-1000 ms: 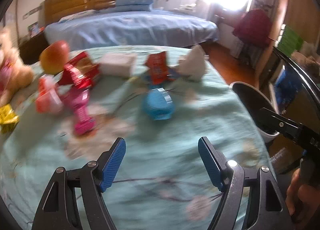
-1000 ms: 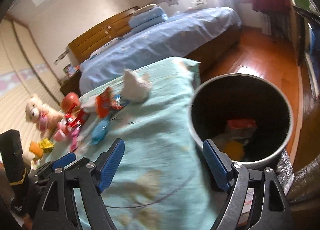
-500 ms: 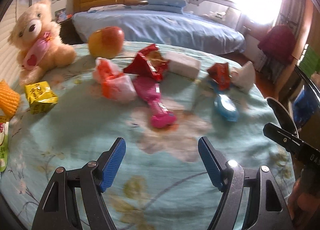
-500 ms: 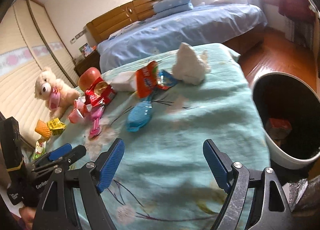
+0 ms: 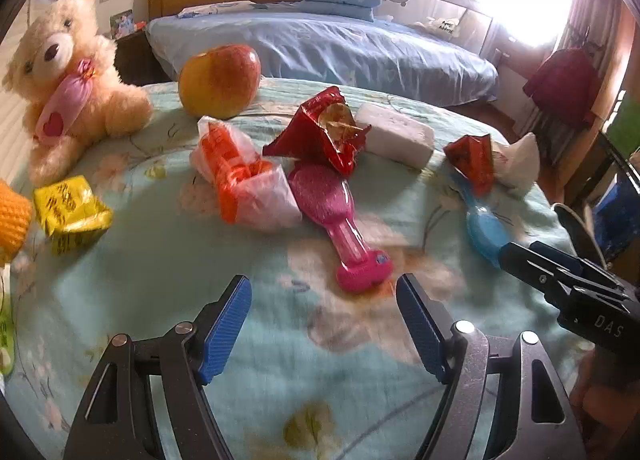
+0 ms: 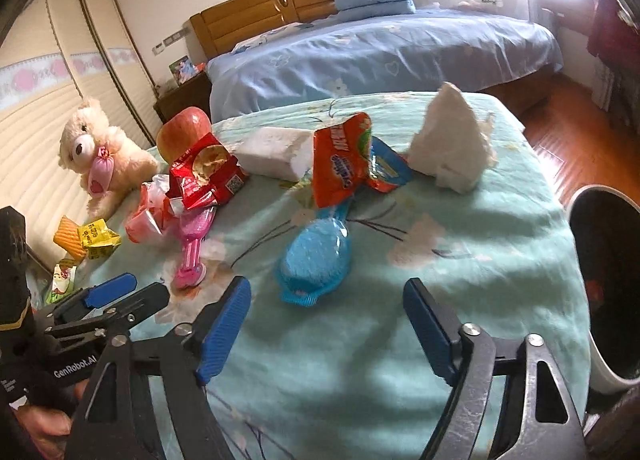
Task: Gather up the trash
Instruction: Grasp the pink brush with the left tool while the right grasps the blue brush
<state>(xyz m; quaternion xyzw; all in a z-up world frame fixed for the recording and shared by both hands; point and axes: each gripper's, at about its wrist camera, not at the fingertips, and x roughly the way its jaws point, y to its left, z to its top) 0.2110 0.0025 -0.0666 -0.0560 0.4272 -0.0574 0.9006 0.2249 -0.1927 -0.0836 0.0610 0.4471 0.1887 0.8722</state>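
Observation:
Trash lies on a teal flowered tablecloth (image 5: 168,272): a torn red snack bag (image 5: 324,132) (image 6: 204,176), an orange-and-white plastic wrapper (image 5: 244,184), a red-and-blue candy wrapper (image 6: 344,164) (image 5: 472,158), a crumpled white tissue (image 6: 452,148) (image 5: 520,160) and a yellow packet (image 5: 68,208). My left gripper (image 5: 324,324) is open and empty, just short of the pink brush (image 5: 340,216). My right gripper (image 6: 328,324) is open and empty, just short of the blue brush (image 6: 316,256). The black bin (image 6: 604,280) stands at the table's right edge.
An apple (image 5: 220,80), a teddy bear (image 5: 68,76) and a white foam block (image 5: 396,134) sit at the back of the table. An orange mesh piece (image 5: 12,216) lies at the left edge. A blue bed (image 5: 320,48) is behind.
Both grippers have swung left, away from the bin and toward the table's middle. The bin has slid to the right edge of the right wrist view. Both stay open.

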